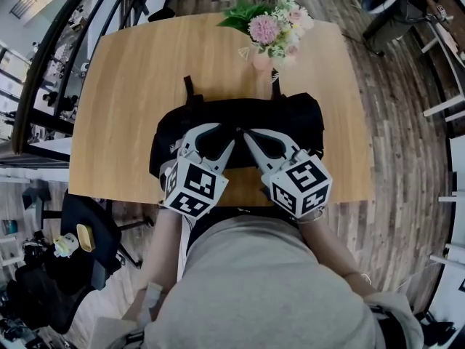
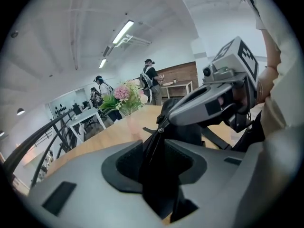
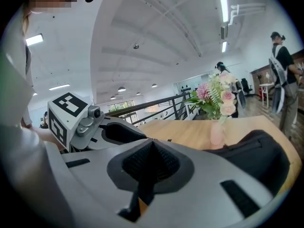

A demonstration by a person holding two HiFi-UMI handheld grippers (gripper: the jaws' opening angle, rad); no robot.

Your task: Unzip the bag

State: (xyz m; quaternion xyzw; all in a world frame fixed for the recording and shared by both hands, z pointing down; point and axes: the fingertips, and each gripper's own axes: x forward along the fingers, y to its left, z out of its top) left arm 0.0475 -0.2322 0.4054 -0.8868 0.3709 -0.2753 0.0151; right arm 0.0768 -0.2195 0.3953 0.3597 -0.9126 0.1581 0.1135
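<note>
A black bag (image 1: 290, 118) lies across the near part of the wooden table (image 1: 131, 86). Both grippers meet at its top middle. In the left gripper view my left gripper (image 2: 156, 140) is shut on a fold of the bag's black fabric (image 2: 154, 179), with zipper teeth (image 2: 151, 151) running up between the jaws. The same gripper (image 1: 231, 144) comes in from the left in the head view. My right gripper (image 1: 247, 135) is shut, and its tip (image 2: 164, 125) pinches the small zipper pull at the top of those teeth. The right gripper view shows its jaws (image 3: 151, 141) closed, the pull mostly hidden.
A pink vase of flowers (image 1: 272, 31) stands on the table just behind the bag. A black railing (image 1: 43, 71) runs along the left. A chair (image 1: 87, 224) sits at the table's near left corner. People (image 2: 151, 82) stand far back in the room.
</note>
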